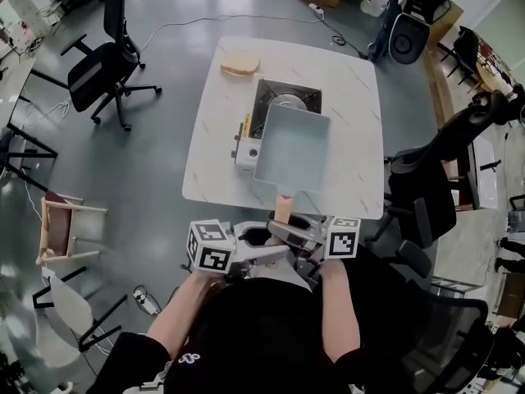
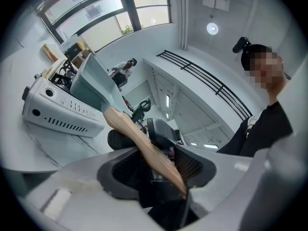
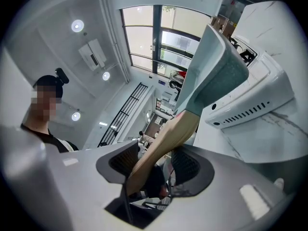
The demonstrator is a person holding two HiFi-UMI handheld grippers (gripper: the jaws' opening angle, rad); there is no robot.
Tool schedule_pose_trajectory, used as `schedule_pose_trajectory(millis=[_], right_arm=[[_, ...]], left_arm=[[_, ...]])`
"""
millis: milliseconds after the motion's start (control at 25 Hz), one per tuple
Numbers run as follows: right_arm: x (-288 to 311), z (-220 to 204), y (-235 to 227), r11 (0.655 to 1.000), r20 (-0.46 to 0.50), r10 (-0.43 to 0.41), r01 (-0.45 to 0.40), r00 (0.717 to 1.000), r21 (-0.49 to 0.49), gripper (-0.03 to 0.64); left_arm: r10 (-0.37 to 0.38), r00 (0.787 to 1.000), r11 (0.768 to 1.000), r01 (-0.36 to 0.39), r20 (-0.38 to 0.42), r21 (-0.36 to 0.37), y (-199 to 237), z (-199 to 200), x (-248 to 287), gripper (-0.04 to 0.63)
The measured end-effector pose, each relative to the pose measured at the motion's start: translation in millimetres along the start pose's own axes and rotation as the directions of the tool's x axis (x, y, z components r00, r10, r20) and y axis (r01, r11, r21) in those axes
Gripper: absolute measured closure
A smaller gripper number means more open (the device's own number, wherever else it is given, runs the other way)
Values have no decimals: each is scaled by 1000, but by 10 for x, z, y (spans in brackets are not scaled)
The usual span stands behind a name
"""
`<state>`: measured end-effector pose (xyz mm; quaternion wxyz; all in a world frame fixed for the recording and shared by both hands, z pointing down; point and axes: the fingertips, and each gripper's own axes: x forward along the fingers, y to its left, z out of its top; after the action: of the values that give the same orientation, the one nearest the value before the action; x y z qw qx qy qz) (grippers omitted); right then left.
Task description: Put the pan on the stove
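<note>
A pale blue square pan (image 1: 291, 146) hangs tilted over the white portable stove (image 1: 246, 150), covering most of the burner (image 1: 285, 101). Its wooden handle (image 1: 283, 208) points back toward me. My left gripper (image 1: 261, 257) and right gripper (image 1: 297, 238) face each other at the table's near edge, both shut on the handle's end. In the left gripper view the handle (image 2: 139, 141) runs slantwise between the left gripper's (image 2: 159, 165) jaws up to the pan (image 2: 94, 85) beside the stove (image 2: 57, 112). The right gripper view shows the handle (image 3: 166, 138) in the right gripper (image 3: 149, 165), and the pan (image 3: 211, 71).
The stove stands on a white table (image 1: 361, 113); a tan slab (image 1: 239, 64) lies at its far left corner. Black office chairs stand at the left (image 1: 107, 64) and right (image 1: 426, 187). A small wooden chair (image 1: 61, 228) is on the floor at left.
</note>
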<state>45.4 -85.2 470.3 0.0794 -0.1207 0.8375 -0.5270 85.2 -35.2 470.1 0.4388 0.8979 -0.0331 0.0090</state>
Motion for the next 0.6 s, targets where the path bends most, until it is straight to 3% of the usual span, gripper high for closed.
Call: schedule_pose_trajectory(millis=[600], right_arm=[[26, 512, -362, 1000, -52, 25, -24, 998, 12, 396]], left_arm=[[43, 998, 999, -43, 39, -12, 453, 430, 216, 371]])
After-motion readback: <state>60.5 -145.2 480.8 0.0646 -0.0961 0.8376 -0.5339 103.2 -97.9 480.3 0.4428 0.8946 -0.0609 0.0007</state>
